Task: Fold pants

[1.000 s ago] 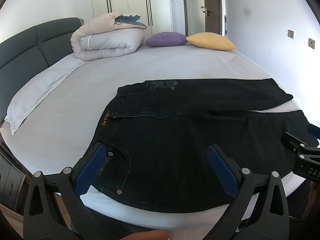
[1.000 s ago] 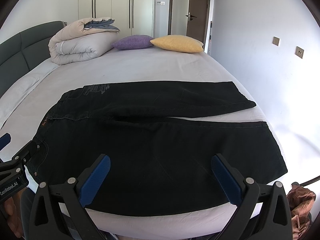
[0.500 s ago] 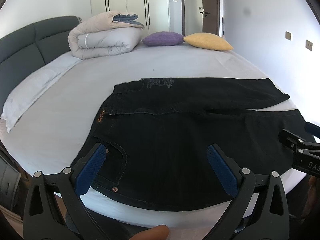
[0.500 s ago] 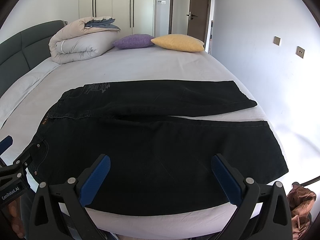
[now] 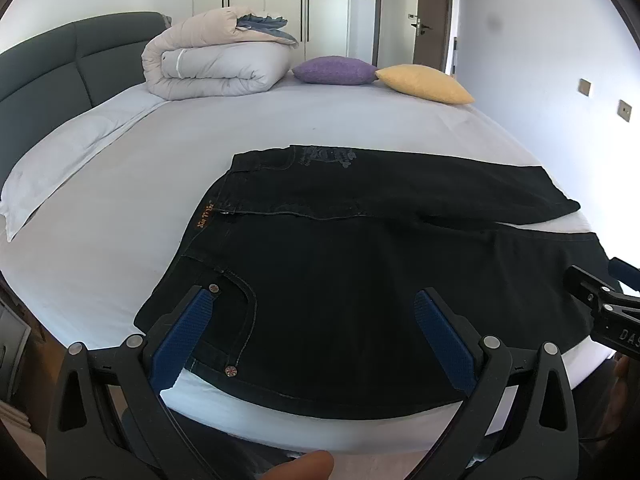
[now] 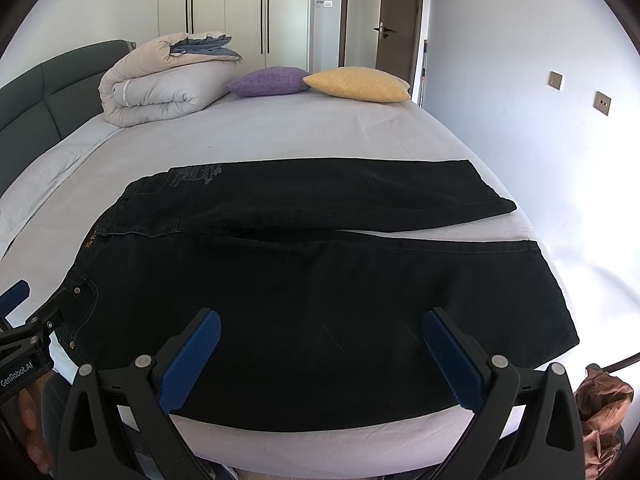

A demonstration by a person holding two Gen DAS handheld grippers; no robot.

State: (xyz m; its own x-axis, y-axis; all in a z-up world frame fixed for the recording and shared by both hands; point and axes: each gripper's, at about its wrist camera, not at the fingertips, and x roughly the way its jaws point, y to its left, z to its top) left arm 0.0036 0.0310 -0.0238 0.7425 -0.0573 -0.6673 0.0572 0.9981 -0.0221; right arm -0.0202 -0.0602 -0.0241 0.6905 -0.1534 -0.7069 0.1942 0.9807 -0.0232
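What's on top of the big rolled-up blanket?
A folded blue-grey cloth lies on top of the blanket, at its upper fold. Only its edge shows, so what kind of cloth it is cannot be told, nor whether anything is tucked underneath it.

Bedroom: bed [image 6: 320, 136], wardrobe [image 6: 236, 12] (pillows [image 6: 358, 84] too).

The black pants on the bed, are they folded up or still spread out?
Spread out. The black pants lie flat on the bed, both legs side by side at full length, no fold.
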